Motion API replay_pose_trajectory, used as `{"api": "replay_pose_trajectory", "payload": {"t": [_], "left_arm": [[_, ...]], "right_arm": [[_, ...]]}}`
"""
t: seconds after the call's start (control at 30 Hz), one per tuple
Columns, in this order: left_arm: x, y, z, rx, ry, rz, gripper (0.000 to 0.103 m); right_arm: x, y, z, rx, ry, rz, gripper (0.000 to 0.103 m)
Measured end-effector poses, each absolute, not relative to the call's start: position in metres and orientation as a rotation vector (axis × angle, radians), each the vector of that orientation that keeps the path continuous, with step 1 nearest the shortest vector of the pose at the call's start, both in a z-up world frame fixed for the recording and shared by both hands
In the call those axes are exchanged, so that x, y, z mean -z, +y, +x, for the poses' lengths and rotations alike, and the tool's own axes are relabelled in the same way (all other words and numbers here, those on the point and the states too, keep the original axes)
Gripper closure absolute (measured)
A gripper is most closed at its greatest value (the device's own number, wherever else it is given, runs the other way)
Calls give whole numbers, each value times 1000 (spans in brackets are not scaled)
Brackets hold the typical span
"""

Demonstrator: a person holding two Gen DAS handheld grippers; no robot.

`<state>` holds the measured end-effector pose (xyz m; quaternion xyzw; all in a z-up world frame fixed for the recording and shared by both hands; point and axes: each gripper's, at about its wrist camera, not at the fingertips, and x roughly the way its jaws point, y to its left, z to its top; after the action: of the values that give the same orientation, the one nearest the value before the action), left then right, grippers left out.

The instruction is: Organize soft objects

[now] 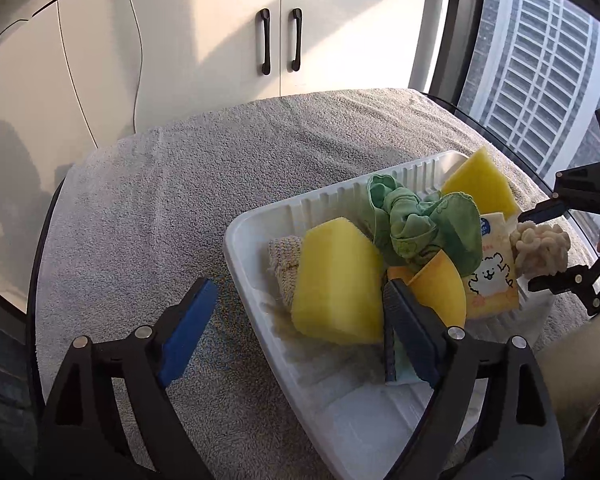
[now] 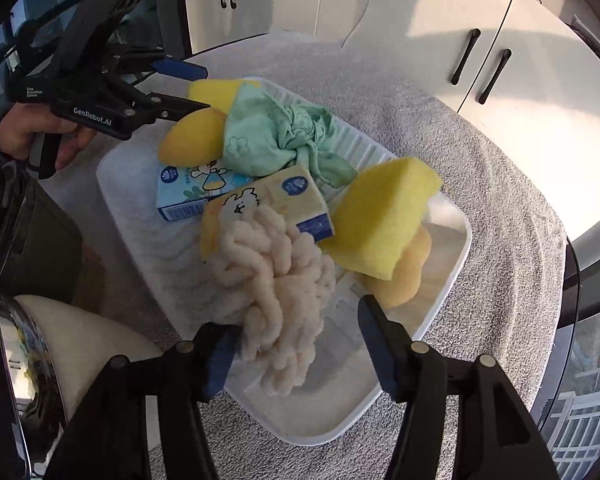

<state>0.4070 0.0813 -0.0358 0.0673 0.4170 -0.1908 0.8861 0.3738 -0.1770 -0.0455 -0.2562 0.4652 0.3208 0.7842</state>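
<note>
Sponges, cloths and tissue packs fill the white tray (image 2: 440,312) on the grey-towelled round table (image 1: 172,208) as we near the end of the tidy-up. Our left gripper (image 1: 296,328) stands released, its jaws spread wide with the near yellow sponge (image 1: 340,280) sitting between them, neither pad pressing on it. Our right gripper (image 2: 296,344) is likewise let go: the cream chenille cloth (image 2: 276,272) droops between its blue pads, brushing the left one at most, and no squeeze shows.

Both pieces appear to be dropped off, so in our judgement the job now is a clean exit. We should lift each tool straight back along its own fingers, keeping the jaws parted, so that no loop of chenille snags and no sponge corner tips out. The chenille hangs over the near rim, and a sideways pull could drag it out.

The near sponge stands tilted on its edge, long axis running from the tray's near wall up toward the knotted green cloth (image 1: 420,224). The chenille bundle's long axis runs from the bear-print tissue pack (image 2: 268,200) down toward our right fingers. The far sponge (image 2: 384,216) lies aslant across the tray's right side, propped on a pale round sponge (image 2: 404,284).
</note>
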Motion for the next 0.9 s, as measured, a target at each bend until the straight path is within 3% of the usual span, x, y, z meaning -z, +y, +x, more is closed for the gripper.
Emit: {"api": "replay_pose_trajectory", "payload": {"t": [0.17,0.37,0.67,0.9], "left_arm": [[34,80,404,397,861,150,16],[28,78,398,388,840,167,0],[15,89,395,330,804,143,0],[1,100,388,293,780,129,0]], "right_arm": [[43,-185,375,-681,1000,-551,33],[39,-196,376,-656,988,-547,20],[29,-214,382,-628,958,-513,0],[12,-218,376,-619,919,-488,0]]}}
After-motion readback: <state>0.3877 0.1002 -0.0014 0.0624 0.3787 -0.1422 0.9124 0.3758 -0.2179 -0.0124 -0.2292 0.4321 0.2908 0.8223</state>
